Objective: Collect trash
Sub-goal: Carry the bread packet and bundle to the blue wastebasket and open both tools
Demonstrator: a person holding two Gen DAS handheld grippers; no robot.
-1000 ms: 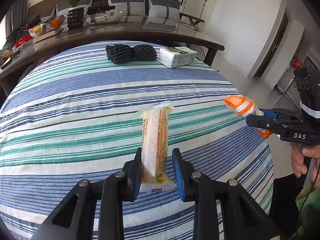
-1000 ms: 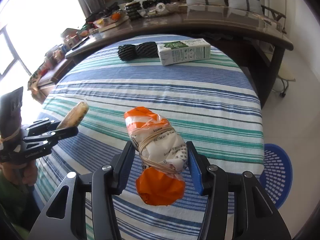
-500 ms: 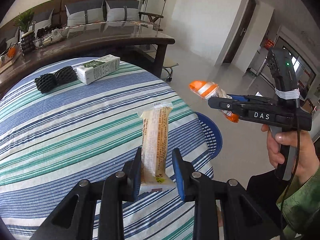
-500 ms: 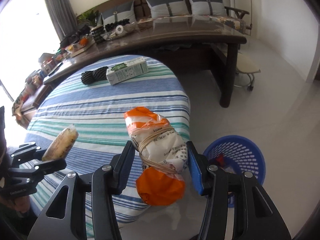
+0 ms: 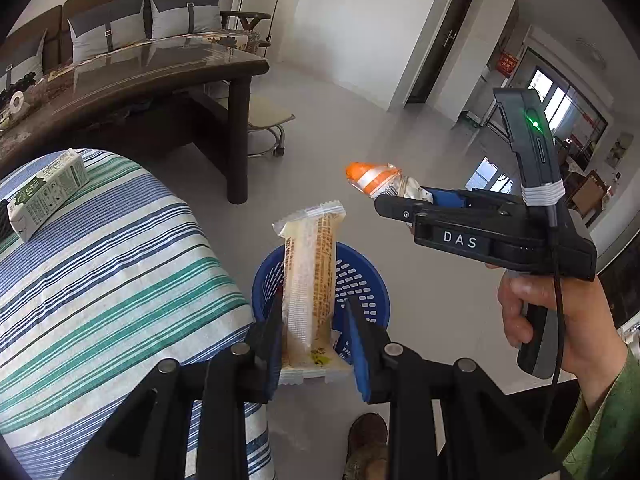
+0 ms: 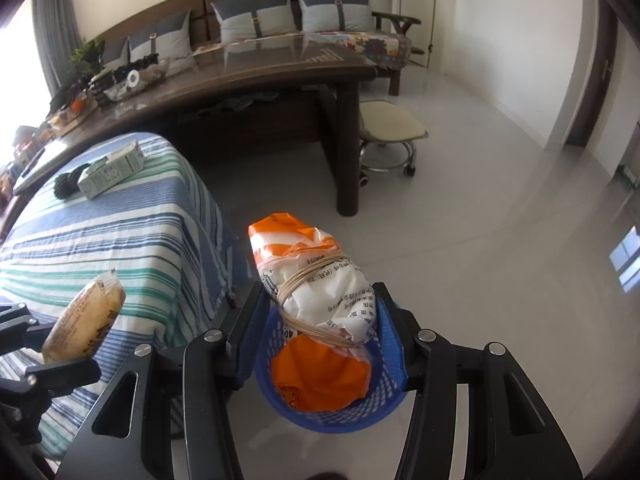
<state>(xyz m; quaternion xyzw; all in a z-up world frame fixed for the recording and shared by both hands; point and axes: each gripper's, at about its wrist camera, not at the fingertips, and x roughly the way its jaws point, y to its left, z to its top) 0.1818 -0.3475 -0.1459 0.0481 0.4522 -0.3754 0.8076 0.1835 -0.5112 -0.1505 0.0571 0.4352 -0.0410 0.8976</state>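
Left gripper (image 5: 314,346) clamped on snack pack (image 5: 308,280), right gripper (image 6: 320,334) on orange-white bag (image 6: 316,300); both prob. above blue basket (image 6: 380,400), near-right of striped table (image 5: 100,260).

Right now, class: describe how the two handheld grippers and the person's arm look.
Both grippers, left gripper and right gripper, are black with blue-padded fingers. The right one reads "DAS", has a green light, white wrapping and a black cable. The hand is bare, with a green sleeve.

A blue, green and white striped cloth-covered table (image 6: 120,240) carries a white-and-green rectangular carton (image 6: 111,169) at its far end, touching a black netted bundle (image 6: 66,181). A blue perforated plastic basket (image 5: 362,280) stands on the pale glossy floor (image 6: 500,240) beside the table.
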